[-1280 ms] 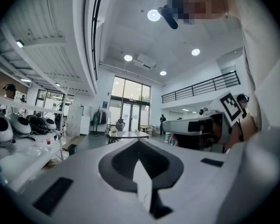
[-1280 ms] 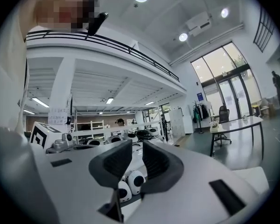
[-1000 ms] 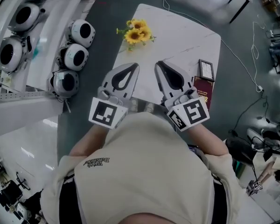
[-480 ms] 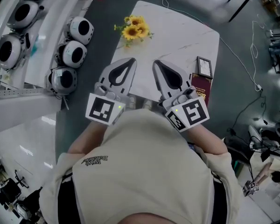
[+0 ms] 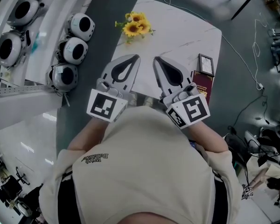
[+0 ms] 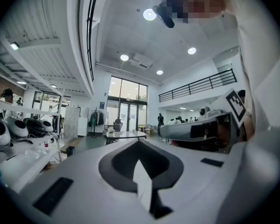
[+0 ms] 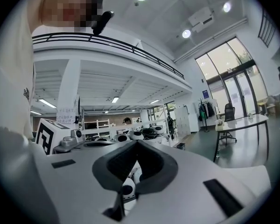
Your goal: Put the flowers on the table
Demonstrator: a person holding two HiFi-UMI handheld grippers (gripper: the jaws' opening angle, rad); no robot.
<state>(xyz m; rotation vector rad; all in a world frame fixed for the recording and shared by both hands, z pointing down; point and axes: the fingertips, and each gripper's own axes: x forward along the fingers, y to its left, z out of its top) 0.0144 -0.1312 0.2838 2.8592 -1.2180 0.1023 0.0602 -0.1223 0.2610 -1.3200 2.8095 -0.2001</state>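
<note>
Beyond closed, empty jaws of left gripper (image 5: 135, 58) and right gripper (image 5: 157, 60) lies one flower bunch (image 5: 134, 27).

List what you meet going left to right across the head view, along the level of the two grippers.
white robot head → left gripper → right gripper → dark red booklet

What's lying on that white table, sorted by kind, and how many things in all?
Bunch of yellow flowers: 1
Small picture frame: 1
Dark red booklet: 1
Total: 3
</note>
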